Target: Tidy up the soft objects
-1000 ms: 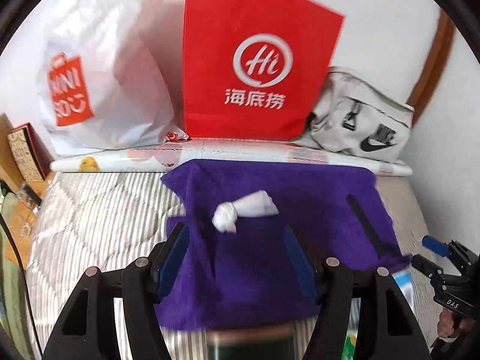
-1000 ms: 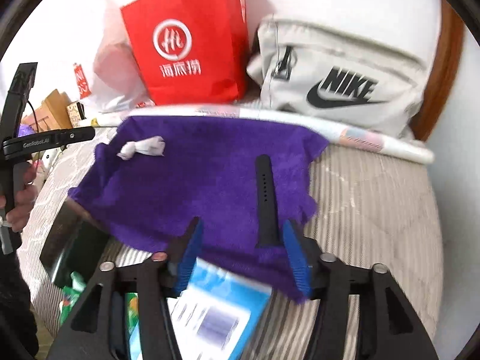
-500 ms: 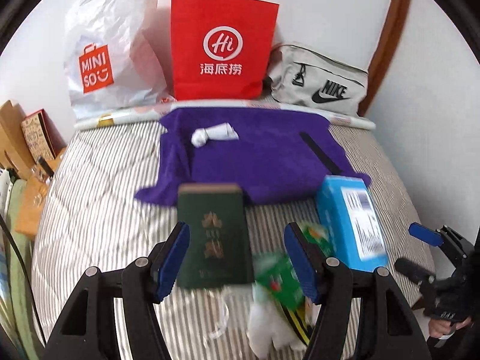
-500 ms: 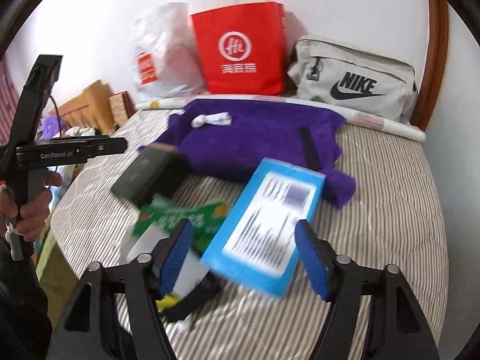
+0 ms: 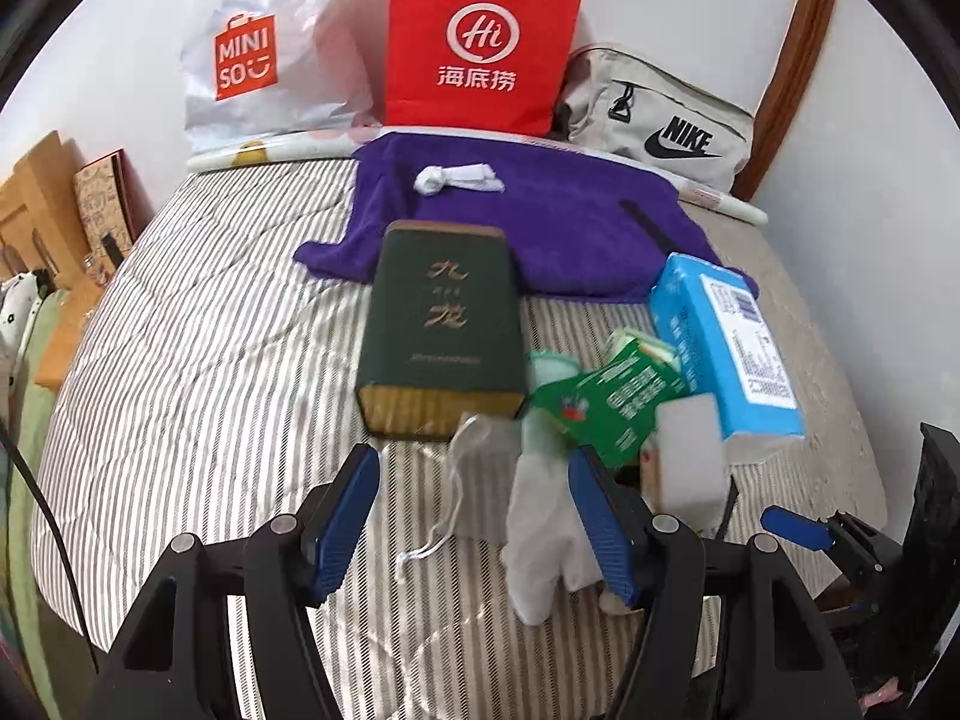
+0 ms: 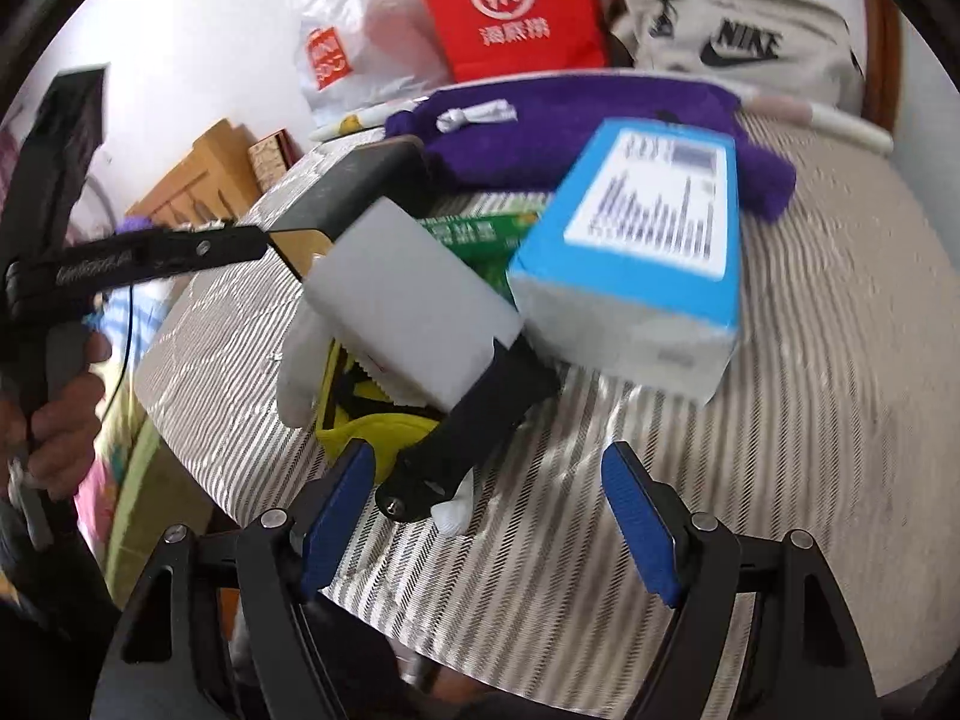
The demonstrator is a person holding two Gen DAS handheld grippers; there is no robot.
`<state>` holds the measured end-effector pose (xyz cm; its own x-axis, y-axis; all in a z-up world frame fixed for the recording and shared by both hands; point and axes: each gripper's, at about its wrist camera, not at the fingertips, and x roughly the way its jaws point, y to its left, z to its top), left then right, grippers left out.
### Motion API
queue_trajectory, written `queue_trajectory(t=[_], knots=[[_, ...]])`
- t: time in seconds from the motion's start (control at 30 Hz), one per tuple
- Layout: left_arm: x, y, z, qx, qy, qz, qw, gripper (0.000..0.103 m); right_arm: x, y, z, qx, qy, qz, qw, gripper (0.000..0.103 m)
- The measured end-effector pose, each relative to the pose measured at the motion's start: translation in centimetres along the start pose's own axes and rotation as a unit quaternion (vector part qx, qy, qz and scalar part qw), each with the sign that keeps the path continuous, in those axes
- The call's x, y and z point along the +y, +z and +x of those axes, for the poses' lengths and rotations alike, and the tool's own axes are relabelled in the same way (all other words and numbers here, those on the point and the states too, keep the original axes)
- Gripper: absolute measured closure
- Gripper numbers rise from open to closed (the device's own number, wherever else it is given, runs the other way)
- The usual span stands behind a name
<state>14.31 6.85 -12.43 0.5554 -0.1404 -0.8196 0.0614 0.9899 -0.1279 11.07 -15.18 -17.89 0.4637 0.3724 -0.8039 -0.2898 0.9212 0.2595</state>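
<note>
Fingers (image 6: 642, 516) near white block (image 6: 414, 306), blue box (image 6: 648, 228)

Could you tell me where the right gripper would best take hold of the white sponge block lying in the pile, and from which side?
Probably across the white sponge block's two long flat faces at its free upper end, coming down from above. That end sticks clear of the pile, while the lower end lies on the black strap. The right gripper stands open, holding nothing.
</note>
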Motion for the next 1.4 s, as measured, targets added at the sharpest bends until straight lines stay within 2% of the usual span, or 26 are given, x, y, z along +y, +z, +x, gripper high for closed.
queue_trajectory(t=[0.17,0.37,0.5,0.63,0.9,1.1,1.23,1.4], knots=[[0.7,-0.6,0.2,0.004,0.0,-0.005,1.0,0.039,-0.6,0.1,0.9,0.0,0.026,0.042,0.999,0.027],[0.5,-0.6,0.7,0.008,-0.01,0.002,0.9999,0.039,-1.1,0.5,1.8,0.003,0.044,0.071,0.996,0.036],[-0.1,-0.6,0.8,0.002,0.007,0.021,0.9998,0.039,-1.4,0.8,2.4,0.002,0.067,0.09,0.994,0.054],[-0.4,-0.6,1.1,0.007,0.003,0.027,0.9996,0.039,-1.3,1.0,2.6,0.005,0.095,0.098,0.991,0.078],[-1.5,-1.1,0.6,-0.001,-0.014,0.041,0.9991,0.039,-1.4,0.7,0.9,0.004,0.078,0.088,0.993,0.079],[-3.6,-1.3,-0.4,-0.01,-0.04,0.075,0.9963,0.038,-1.8,0.2,-0.9,-0.01,0.06,0.077,0.995,0.079],[-5.2,-1.0,0.2,-0.001,-0.069,0.086,0.9939,0.037,-2.5,0.2,-1.5,-0.019,0.059,0.082,0.995,0.079],[-6.1,-0.6,1.8,0.022,-0.113,0.07,0.9909,0.037,-3.2,0.0,-2.4,-0.029,0.042,0.077,0.996,0.082]])
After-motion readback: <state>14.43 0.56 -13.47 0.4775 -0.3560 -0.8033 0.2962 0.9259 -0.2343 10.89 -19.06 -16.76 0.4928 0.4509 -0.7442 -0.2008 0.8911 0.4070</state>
